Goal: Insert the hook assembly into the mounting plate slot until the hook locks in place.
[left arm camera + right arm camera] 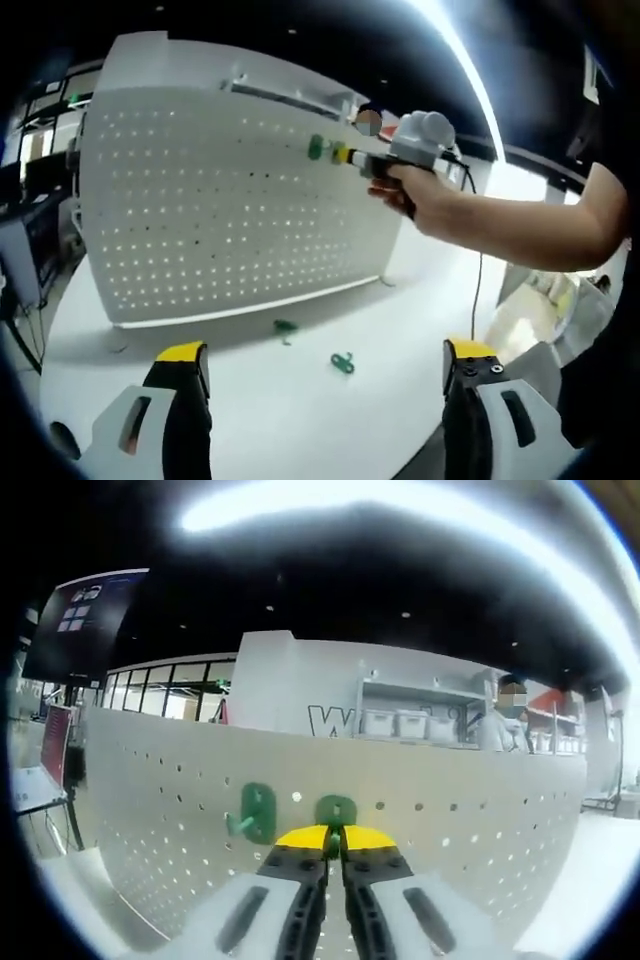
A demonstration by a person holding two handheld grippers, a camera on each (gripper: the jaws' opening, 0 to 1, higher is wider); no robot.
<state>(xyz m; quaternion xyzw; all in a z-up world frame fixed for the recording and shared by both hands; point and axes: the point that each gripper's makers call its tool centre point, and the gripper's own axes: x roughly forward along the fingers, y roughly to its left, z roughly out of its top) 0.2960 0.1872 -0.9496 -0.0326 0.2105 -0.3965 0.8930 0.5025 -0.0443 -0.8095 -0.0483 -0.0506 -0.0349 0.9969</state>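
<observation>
1. Right gripper (334,842), jaws clenched on a green hook (336,809), presses it against the pegboard (480,820).
2. Another hook (256,812) hangs just left of the jaws.
3. Left gripper (325,372) jaws are spread wide, holding nothing; two loose hooks (343,362) lie on the table (300,420) between them.

the left gripper (325,375) hangs low with fingers spread wide, while the right gripper (334,840) is raised, fingers pinched together.

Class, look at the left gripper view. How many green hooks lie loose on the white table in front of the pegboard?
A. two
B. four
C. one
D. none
A: one green hook lies near the pegboard base and another green hook lies closer, both on the white table.
</observation>
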